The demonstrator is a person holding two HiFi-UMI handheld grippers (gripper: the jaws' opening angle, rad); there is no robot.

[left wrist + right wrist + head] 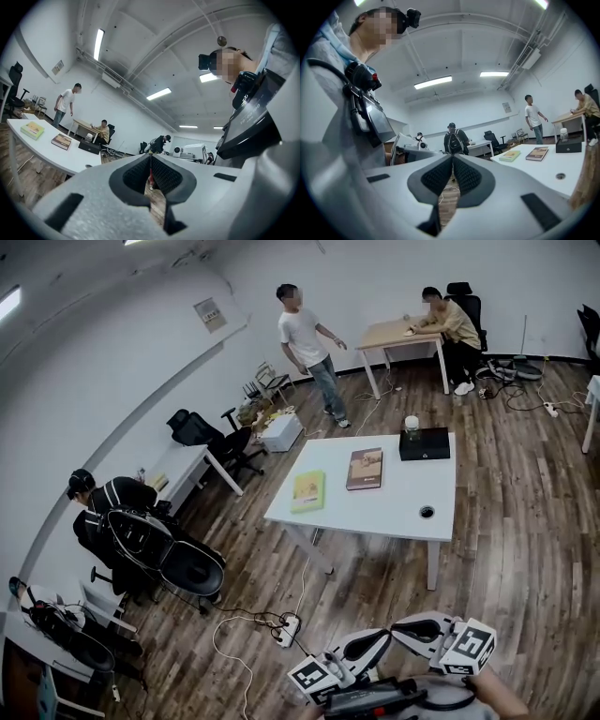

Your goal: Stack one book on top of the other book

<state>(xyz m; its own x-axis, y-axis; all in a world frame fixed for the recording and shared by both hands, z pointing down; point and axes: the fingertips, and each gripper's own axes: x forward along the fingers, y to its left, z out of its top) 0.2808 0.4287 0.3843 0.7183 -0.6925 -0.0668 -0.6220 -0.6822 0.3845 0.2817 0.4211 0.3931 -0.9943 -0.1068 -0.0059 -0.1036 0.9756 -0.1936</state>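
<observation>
Across the room a white table (394, 502) carries two books lying side by side and apart: a yellow-green book (308, 490) and a brown book (365, 468). Both grippers are far from the table, low at the picture's bottom edge and close to the person's body. My left gripper (367, 643) and right gripper (417, 624) point towards each other, both shut with nothing between the pads. The left gripper (151, 171) sees the yellow-green book (32, 130) and brown book (61, 141) far left. The right gripper (453, 173) sees the yellow-green book (509, 155) and brown book (537, 153) at right.
A black box (424, 443) and a jar (411, 426) stand at the table's far edge; a cable hole (427, 512) is near its front. One person stands (307, 338), one sits at a wooden desk (448, 320), another sits left (103, 498). A power strip (286, 629) and cables lie on the floor.
</observation>
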